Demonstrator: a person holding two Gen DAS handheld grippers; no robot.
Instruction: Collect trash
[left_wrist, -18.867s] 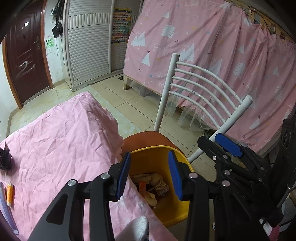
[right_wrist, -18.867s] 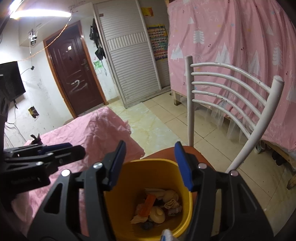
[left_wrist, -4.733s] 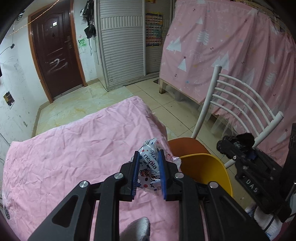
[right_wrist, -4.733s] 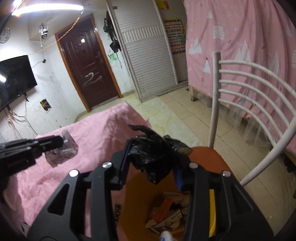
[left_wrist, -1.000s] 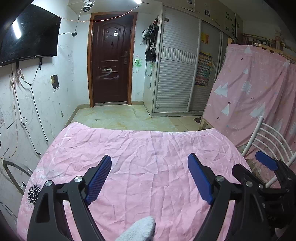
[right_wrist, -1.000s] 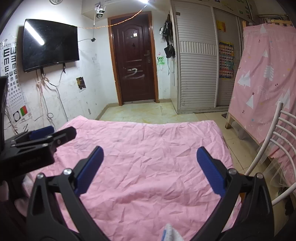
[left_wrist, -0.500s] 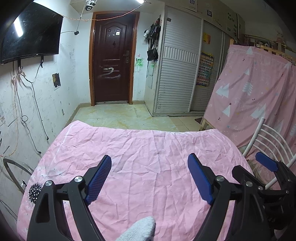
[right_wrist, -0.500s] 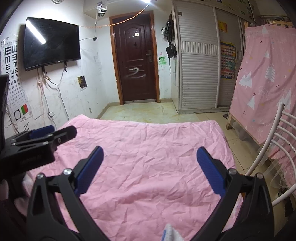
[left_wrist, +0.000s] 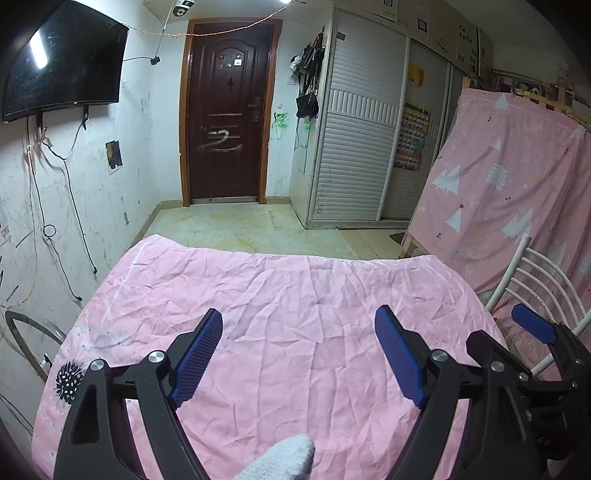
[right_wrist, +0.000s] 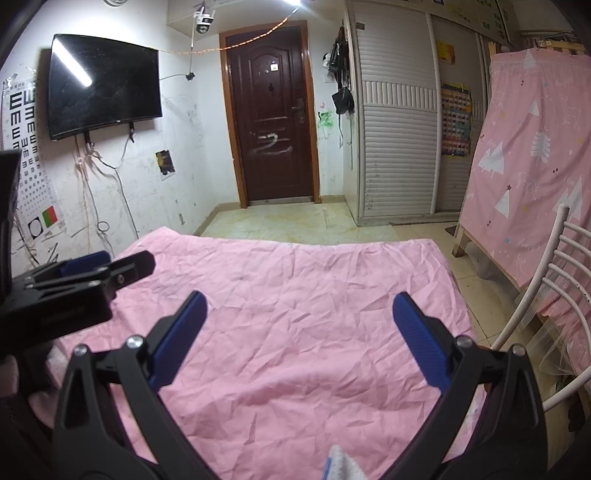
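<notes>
The left gripper (left_wrist: 297, 350) hovers over the pink-sheeted desk (left_wrist: 295, 295), fingers (left_wrist: 199, 354) wide, holding nothing. The right gripper (right_wrist: 297, 334) beside it is equally wide and empty. No trash or bin shows; white chair (right_wrist: 546, 295) at right.

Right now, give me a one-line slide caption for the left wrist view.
Left gripper open and empty above the wrinkled pink cloth, right gripper alongside, white chair at the table's edge.

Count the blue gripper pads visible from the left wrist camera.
3. Two are on the left gripper, one pad on each side; the third is on the right gripper at the far right. Its other pad is hidden.
</notes>
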